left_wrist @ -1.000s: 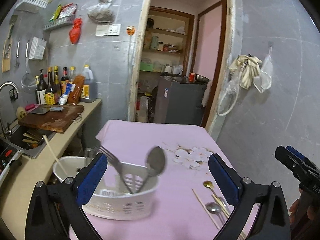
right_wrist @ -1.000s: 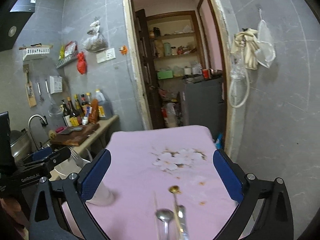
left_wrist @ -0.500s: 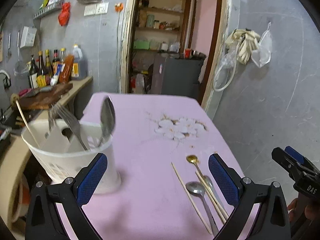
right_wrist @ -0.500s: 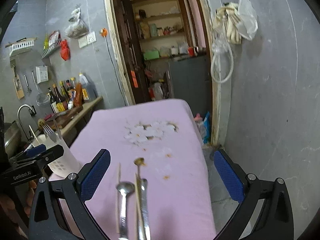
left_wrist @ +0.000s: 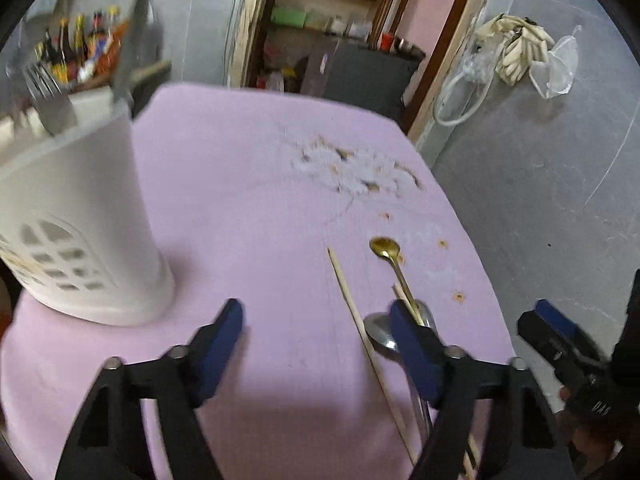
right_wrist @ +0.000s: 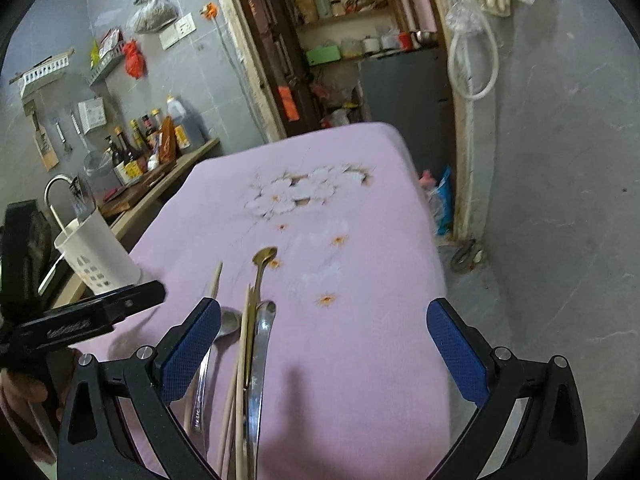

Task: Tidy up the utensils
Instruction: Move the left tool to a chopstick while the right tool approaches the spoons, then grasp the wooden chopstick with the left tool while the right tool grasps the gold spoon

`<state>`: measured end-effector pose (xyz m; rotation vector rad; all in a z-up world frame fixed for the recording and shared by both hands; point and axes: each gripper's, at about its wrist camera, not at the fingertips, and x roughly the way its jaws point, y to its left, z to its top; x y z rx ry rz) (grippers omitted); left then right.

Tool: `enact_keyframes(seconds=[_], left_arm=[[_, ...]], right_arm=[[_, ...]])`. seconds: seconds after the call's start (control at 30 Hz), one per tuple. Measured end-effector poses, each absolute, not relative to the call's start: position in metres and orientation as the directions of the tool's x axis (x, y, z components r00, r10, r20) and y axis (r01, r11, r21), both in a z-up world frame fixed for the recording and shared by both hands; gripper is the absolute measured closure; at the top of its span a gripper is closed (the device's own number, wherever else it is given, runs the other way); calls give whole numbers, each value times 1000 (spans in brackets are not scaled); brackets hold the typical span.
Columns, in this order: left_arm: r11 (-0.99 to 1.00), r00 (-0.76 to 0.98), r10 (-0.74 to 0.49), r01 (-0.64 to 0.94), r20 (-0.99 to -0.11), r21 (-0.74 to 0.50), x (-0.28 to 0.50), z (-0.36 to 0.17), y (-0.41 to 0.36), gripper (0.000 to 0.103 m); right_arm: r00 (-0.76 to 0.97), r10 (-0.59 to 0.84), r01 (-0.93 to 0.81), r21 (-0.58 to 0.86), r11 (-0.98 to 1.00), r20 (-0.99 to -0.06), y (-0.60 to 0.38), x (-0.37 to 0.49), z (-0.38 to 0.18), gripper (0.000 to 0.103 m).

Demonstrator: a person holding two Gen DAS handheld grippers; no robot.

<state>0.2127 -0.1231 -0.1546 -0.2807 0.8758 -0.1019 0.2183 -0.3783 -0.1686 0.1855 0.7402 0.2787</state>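
Pink cloth with a white flower print covers the surface [left_wrist: 248, 184], and both pairs of tongs hang low over its near end. Nearest the left tongs [left_wrist: 316, 334], which stand spread wide with nothing between the pads, a steel spoon [left_wrist: 378, 334] lies partly hidden behind the right pad, its bowl toward the camera's far side. Just left of that pad a chopstick [left_wrist: 352, 304] runs away across the cloth, and beyond the pad lies a gold spoon [left_wrist: 386, 248], bowl farthest out. Off to the left of these tongs and a little ahead stands a white holder [left_wrist: 80, 216] with slotted sides; a fork [left_wrist: 48, 96] sticks up from it, blurred.

From the right wrist view, the right tongs [right_wrist: 322, 340] are also spread wide and grip nothing. The utensils lie bunched by their left pad: steel spoon [right_wrist: 228, 326] right beside it, chopsticks and the gold spoon [right_wrist: 264, 258] reaching forward. The left tongs [right_wrist: 96, 316] show side-on at the left edge, the holder [right_wrist: 96, 258] behind them. Farther off, bottles [right_wrist: 132, 152] line a kitchen counter, and a doorway [right_wrist: 340, 40] opens onto shelves.
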Motion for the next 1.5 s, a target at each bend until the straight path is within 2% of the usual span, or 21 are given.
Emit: enact_keyframes(seconds=[0.07, 0.17, 0.3, 0.5, 0.63, 0.8, 0.9, 1.17, 1.27, 1.5], left_arm=[[947, 616, -237, -27, -751, -321, 218, -162, -122, 51], [931, 587, -284, -20, -758, -365, 228, -170, -124, 63], [925, 558, -316, 4, -767, -379, 239, -174, -134, 74], [924, 520, -321, -11, -792, -382, 255, -183, -140, 87], [919, 494, -342, -2, -799, -395, 267, -187, -140, 89], [948, 471, -300, 47, -829, -316, 277, -184, -152, 89], [960, 472, -265, 52, -841, -273, 278, -182, -155, 93], [957, 474, -256, 2, -843, -289, 270, -179, -142, 94], [957, 473, -248, -17, -846, -290, 264, -178, -134, 94], [947, 473, -246, -68, -846, -313, 260, -178, -117, 93]], right_arm=[[680, 336, -206, 270, 940, -652, -376, 224, -176, 24], [656, 364, -239, 275, 931, -662, -368, 232, -184, 35], [638, 393, -270, 286, 919, -662, -359, 242, -186, 53], [615, 427, -300, 305, 904, -662, -349, 260, -189, 70], [589, 463, -326, 329, 886, -663, -346, 270, -191, 74], [555, 496, -323, 377, 868, -668, -348, 280, -196, 74], [542, 500, -315, 388, 866, -676, -349, 284, -200, 74], [440, 540, -391, 389, 834, -718, -327, 302, -203, 75], [390, 531, -418, 369, 830, -752, -313, 311, -207, 82], [307, 505, -413, 365, 835, -807, -294, 336, -211, 82]])
